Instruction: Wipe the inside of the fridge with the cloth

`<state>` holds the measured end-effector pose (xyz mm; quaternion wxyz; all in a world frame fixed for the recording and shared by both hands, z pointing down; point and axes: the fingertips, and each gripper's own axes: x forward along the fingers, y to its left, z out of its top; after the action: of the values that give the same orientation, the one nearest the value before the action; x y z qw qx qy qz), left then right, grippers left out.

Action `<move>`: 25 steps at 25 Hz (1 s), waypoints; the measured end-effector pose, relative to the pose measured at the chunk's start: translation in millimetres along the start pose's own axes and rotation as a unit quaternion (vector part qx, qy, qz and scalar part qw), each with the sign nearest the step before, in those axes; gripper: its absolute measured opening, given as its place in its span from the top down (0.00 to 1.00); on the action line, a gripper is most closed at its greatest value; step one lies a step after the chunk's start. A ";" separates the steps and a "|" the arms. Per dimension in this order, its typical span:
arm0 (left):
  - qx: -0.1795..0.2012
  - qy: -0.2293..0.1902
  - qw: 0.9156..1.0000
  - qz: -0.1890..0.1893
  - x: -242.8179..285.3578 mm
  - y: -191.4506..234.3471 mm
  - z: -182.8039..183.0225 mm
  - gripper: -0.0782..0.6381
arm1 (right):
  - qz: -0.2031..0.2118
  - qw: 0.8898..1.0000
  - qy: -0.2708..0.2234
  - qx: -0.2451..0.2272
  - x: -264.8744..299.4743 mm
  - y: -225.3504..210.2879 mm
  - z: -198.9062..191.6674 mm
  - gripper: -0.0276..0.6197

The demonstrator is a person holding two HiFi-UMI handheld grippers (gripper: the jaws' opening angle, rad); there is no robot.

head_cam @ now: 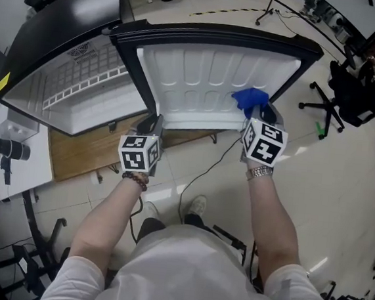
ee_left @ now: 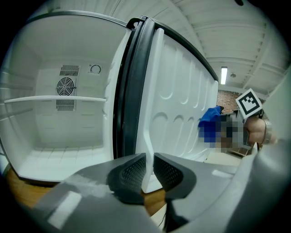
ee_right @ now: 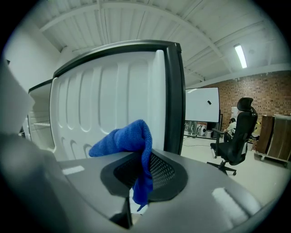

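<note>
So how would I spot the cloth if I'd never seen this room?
Find the big white fridge with its door swung open. At the inside of that door, toward its right side, the right gripper pinches a crumpled cloth. It is the only bright blue thing among all that white and grey.

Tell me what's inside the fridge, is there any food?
No food shows. The fridge has a white shelf and a round fan vent on its back wall. The left tongs, clamped on the door, cover the bottom front.
</note>
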<state>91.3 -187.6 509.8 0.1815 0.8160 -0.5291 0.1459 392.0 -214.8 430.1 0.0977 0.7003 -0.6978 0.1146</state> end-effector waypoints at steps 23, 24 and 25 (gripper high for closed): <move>-0.024 0.016 0.999 -0.026 -12.4 -22.3 -29.9 0.80 | 0.076 0.997 -0.022 -0.008 -45.7 37.6 5.0 0.91; -0.026 0.022 0.999 -0.030 -11.4 -24.8 -35.2 0.80 | 0.087 0.996 -0.019 -0.012 -47.9 47.6 1.9 0.91; -0.027 0.028 0.999 -0.033 -10.6 -27.1 -39.7 0.80 | 0.098 0.995 -0.016 -0.015 -49.5 58.8 -1.6 0.91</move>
<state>110.2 -151.0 536.8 0.2226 0.8237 -0.5000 0.1479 333.2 -167.5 415.5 0.0852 0.6289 -0.7661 0.1017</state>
